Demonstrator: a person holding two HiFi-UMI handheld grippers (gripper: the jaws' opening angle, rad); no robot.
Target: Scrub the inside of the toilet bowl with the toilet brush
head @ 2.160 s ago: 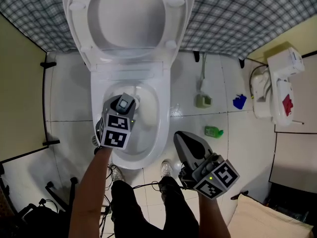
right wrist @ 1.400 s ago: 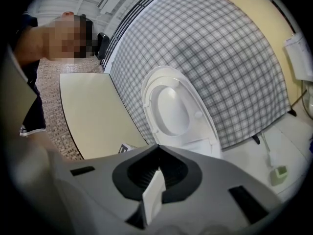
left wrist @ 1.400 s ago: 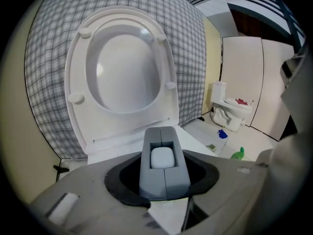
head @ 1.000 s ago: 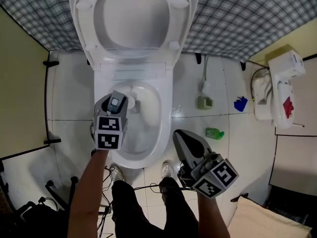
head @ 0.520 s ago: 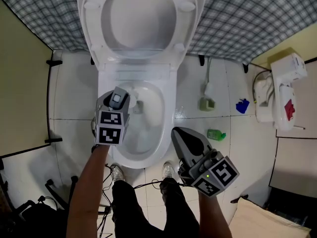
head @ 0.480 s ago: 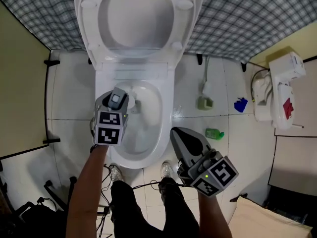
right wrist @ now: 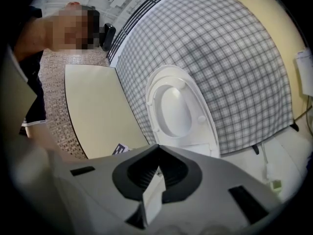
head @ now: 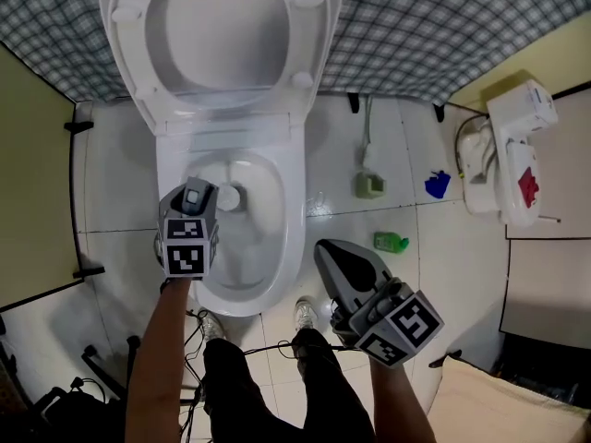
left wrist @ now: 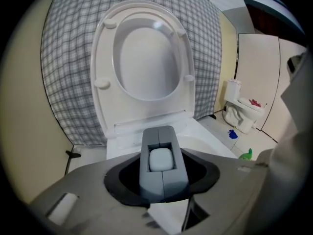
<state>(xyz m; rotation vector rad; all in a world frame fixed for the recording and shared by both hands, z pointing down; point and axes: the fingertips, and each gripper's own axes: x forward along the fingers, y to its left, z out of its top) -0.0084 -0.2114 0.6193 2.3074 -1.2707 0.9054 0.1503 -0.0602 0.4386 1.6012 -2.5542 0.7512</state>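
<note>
Since the first frame, the left gripper [head: 193,201] had slid from mid-bowl toward the left wall of the bowl [head: 277,212] and looked lower. The right gripper [head: 326,251] had kept its spot at lower right, over the floor [head: 443,275]. The left jaws stood fairly wide, clamped on the grey handle of the brush [left wrist: 160,159], which sat dead centre between them. The right jaws were pressed together on nothing. Only the left gripper view showed the handle's face, two grey halves around a pale square inset, with the raised seat [left wrist: 105,72] behind it. Only the head view showed where it was, over the bowl's left half at left of centre, with a green bottle [head: 391,242] well off to the right. The right gripper view showed seat and plaid wall, but no brush. The handle's long axis ran straight up the frame toward the seat in the left gripper view. Its lower part and bristles were hidden under the gripper.
</note>
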